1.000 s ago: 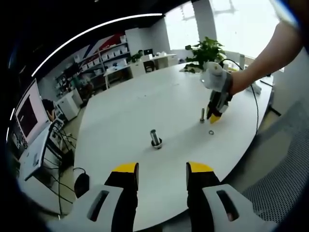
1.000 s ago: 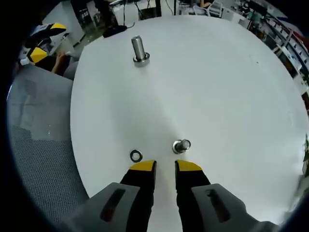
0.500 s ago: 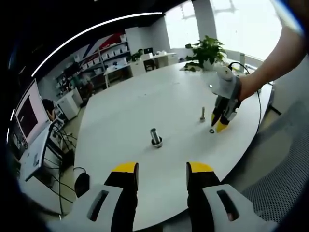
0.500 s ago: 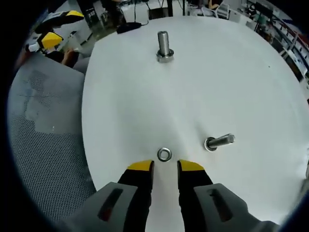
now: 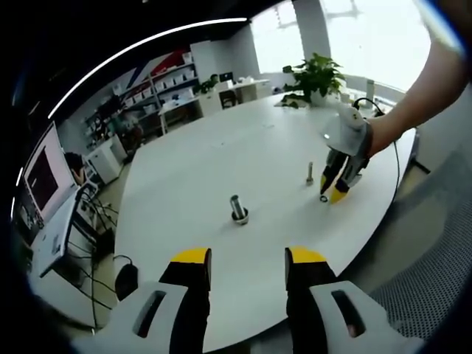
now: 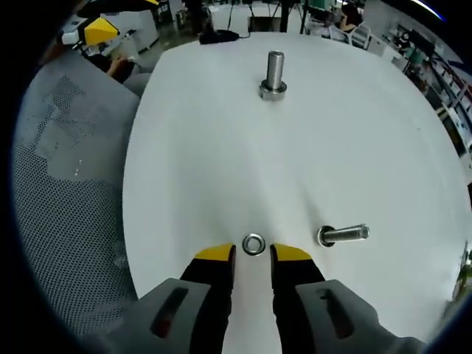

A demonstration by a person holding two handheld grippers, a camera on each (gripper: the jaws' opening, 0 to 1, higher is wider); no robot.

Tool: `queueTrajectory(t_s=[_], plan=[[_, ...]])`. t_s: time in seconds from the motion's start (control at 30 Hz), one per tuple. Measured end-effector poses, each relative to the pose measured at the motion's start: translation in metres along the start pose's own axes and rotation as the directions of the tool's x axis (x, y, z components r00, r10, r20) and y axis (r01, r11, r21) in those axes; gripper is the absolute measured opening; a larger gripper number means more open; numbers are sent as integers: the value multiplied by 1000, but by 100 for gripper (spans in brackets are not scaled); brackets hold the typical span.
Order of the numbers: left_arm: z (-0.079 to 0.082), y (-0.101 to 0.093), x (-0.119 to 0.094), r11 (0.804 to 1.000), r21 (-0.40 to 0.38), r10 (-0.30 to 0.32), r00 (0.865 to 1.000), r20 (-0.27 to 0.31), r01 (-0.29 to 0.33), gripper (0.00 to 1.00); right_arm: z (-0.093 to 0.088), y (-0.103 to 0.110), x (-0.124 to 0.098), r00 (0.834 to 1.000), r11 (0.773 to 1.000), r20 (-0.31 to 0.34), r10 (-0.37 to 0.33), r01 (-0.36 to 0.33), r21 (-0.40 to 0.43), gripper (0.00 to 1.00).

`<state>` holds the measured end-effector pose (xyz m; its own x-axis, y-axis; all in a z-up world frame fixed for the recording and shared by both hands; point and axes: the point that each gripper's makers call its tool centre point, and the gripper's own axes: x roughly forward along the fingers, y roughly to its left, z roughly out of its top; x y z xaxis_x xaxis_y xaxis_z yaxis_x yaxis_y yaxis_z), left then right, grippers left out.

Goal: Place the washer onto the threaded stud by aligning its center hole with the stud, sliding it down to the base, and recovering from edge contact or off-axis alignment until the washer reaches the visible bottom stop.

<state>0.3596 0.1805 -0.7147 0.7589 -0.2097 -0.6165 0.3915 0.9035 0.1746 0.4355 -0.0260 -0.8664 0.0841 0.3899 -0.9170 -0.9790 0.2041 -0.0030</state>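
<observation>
White round counter (image 6: 221,147) carries everything. The washer (image 6: 254,243) lies flat on the counter, right at the tips of the right gripper (image 6: 252,254), sitting in the gap between its two yellow-tipped jaws. Jaws are apart by a narrow gap, about the washer's width; whether they touch the washer's edges I cannot tell. Nothing lifted, washer flat on the surface.

The thin stud (image 6: 344,234) stands just right of the washer in the right gripper view, near but not touching it, its base toward the washer. A thicker bolt with a nut-like base (image 6: 274,74) stands well apart from the washer, toward the far side of the counter. The washer is not on either one.

In the left gripper view the left gripper (image 5: 242,259) hangs over the near counter edge, jaws wide apart, holding nothing, touching nothing. From there the right gripper (image 5: 332,198) shows with its tips down on the counter, a hand (image 5: 380,133) behind it, the thin stud (image 5: 310,174) just beside its tips, the thick bolt (image 5: 237,209) further toward the counter's middle. The washer is too small to make out there.

A potted plant (image 5: 316,77) sits at the far counter edge. Grey mesh chair (image 6: 66,206) is beside the counter near the washer.
</observation>
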Motion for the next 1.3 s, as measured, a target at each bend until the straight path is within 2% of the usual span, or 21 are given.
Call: queueTrajectory(t_s=[0.27,0.33,0.63,0.8,0.9,1.0,1.1,1.23,1.3], plan=[[2,4,-2,1000,-11,17,1000,15,-17,38,1,-1,0,1000,1000,25,10,-10,-6,19],[2,5,-2,1000,-14,18,1000,14,-18,38,1,-2,1,1000,1000,8,13,-13,-16,16],[0,3,-1,1000,-5,14,1000,2,-14,38,1,-4,3,994,999,-101,29,-31,-23,14],[-1,2,0,1000,-3,11,1000,-6,-11,38,1,-1,4,984,995,-178,-17,-1,-101,14],[-3,0,0,1000,4,8,1000,-14,-8,38,1,1,3,984,994,-174,-33,15,-108,14],[-1,4,-1,999,31,29,1000,-11,-28,37,0,-2,2,990,999,-135,-34,31,-22,14],[2,4,-3,1000,3,20,1000,10,-20,37,-1,-4,2,993,1000,-115,-16,18,19,14],[-1,1,-1,1000,9,13,1000,-6,-13,37,-4,-6,-1,994,999,-108,-29,32,29,13],[0,1,-1,1000,13,12,1000,-2,-12,37,-4,-7,-4,996,996,-75,-38,43,78,13]])
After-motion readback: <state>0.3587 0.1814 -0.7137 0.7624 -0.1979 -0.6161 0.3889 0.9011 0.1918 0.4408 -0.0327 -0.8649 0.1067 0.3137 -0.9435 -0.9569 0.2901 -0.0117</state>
